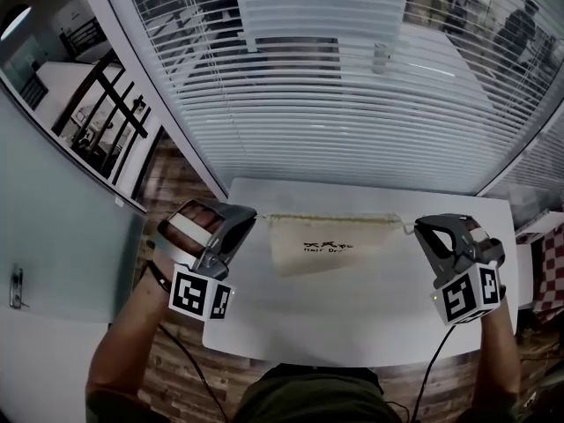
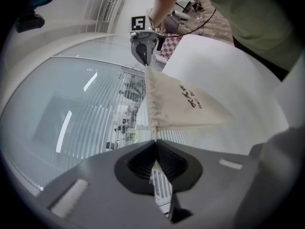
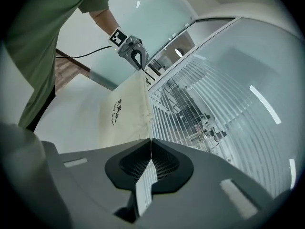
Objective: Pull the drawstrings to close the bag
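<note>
While the left gripper (image 1: 250, 218) at the bag's (image 1: 330, 247) nine o'clock and the right gripper (image 1: 419, 228) at three each pinch a drawstring (image 1: 406, 226), its mouth looks barely gathered, so most pulling remains.

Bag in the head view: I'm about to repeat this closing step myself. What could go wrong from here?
1. The left gripper and right gripper each pinch only a thin drawstring at their very tips; a harder pull could slip it free.
2. The bag hangs stretched between them over the table, so losing one end would probably let it swing down.
</note>
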Demonstrator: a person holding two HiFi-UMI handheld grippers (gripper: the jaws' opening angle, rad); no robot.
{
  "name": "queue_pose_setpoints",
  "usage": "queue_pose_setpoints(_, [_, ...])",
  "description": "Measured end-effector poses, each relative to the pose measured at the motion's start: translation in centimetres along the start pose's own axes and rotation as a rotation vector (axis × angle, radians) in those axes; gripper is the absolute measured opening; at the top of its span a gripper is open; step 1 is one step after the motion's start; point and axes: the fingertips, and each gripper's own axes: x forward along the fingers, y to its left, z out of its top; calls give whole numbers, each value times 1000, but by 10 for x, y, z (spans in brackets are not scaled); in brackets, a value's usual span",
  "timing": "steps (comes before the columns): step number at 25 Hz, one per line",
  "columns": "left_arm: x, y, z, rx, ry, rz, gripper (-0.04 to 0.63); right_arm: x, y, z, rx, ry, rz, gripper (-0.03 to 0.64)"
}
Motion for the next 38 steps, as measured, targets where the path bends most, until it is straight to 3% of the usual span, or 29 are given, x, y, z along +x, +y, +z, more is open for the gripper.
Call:
queue_pose_setpoints(16, [-41,23,-74,-134,117,77,8,-36,-36,-61,104,98,-172,14])
queue_pose_setpoints(34, [-56,29,-83,-262,104,80,8,-74,-67,-92,220,101,-320,14])
queue_pose_setpoints(38, [-54,49,-75,-280,112,148,9,-77,-80,-77,272,42,-356,14])
